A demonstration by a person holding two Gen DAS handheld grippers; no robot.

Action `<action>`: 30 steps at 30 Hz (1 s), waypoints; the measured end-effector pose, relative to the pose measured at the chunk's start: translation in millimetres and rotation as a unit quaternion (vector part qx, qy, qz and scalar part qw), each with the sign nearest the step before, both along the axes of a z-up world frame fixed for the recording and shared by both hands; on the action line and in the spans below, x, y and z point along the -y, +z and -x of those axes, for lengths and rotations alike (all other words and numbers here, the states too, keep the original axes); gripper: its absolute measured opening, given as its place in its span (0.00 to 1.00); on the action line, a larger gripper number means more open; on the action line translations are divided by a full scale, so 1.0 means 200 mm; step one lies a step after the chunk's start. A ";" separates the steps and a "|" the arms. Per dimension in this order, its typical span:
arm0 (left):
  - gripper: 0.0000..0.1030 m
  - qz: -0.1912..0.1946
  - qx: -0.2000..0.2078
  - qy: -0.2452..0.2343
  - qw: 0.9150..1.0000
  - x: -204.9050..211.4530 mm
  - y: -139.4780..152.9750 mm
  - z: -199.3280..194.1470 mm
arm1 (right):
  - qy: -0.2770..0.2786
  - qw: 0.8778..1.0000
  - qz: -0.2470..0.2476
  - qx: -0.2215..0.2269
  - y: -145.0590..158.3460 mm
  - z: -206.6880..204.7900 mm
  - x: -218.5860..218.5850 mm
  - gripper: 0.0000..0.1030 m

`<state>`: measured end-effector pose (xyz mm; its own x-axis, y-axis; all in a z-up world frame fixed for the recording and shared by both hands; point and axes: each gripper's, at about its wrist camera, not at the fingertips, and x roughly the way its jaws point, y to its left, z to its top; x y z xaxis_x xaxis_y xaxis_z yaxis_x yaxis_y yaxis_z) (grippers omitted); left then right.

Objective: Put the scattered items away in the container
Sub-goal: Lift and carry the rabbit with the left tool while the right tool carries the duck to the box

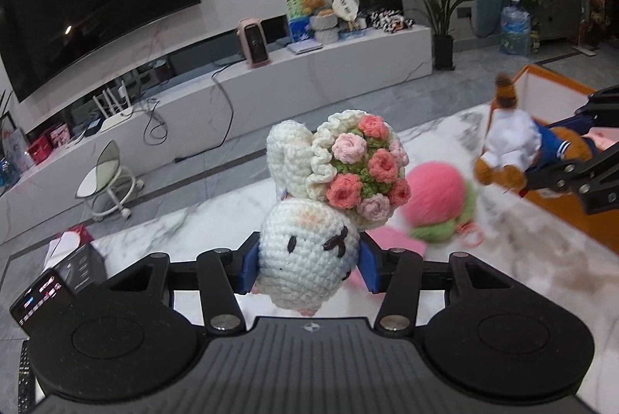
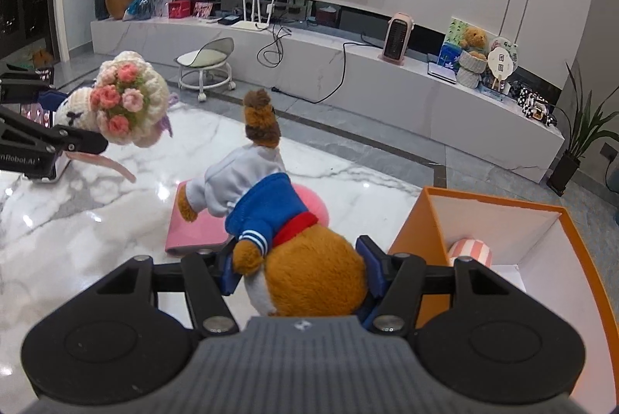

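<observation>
My left gripper [image 1: 307, 269] is shut on a white crocheted bunny [image 1: 305, 259] that carries a bouquet of pink roses [image 1: 363, 168]; it hangs above the marble table [image 1: 193, 224]. The same bunny [image 2: 127, 104] and left gripper [image 2: 58, 116] show at the left of the right wrist view. My right gripper [image 2: 303, 272] is shut on a brown plush doll [image 2: 309, 267] in a blue and white sailor top, held beside the orange box [image 2: 410, 220]. On the table lie a pink and green plush peach [image 1: 437, 201] and a flat pink pouch [image 2: 193, 224].
A striped pink item [image 2: 470, 249] lies inside the white-lined orange box. Beyond the table are a TV bench [image 2: 348, 65], a low wheeled stool [image 2: 205, 65], a pink heater [image 2: 398, 38] and potted plants [image 2: 576, 139]. A phone [image 1: 42, 294] sits at the table's left edge.
</observation>
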<state>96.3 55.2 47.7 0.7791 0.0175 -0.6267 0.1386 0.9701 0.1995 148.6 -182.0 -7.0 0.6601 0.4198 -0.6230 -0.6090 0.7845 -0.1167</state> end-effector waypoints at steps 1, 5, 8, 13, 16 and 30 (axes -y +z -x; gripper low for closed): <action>0.57 0.002 0.003 -0.002 1.000 0.02 0.01 0.00 | -0.002 1.000 -0.004 0.002 0.01 0.00 0.01 0.61; 0.57 0.011 0.012 -0.016 1.000 0.12 0.04 -0.02 | -0.016 1.000 -0.023 0.014 0.08 0.01 0.08 0.61; 0.57 0.018 0.022 -0.025 0.999 0.19 0.07 -0.04 | -0.031 0.999 -0.039 0.022 0.12 0.02 0.14 0.61; 0.57 0.034 0.038 -0.034 0.998 0.29 0.11 -0.07 | -0.060 0.996 -0.062 0.033 0.17 0.02 0.23 0.61; 0.57 0.045 0.045 -0.040 0.997 0.34 0.12 -0.10 | -0.073 0.994 -0.074 0.037 0.20 0.02 0.28 0.61; 0.57 0.079 0.054 -0.066 0.993 0.59 0.12 -0.20 | -0.118 0.986 -0.102 0.052 0.27 -0.01 0.47 0.61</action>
<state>136.2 -61.9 72.7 0.8312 -0.1823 -0.5252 0.2536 0.9650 0.0663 151.4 -276.8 46.5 0.8100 0.3571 -0.4651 -0.3999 0.9165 0.0071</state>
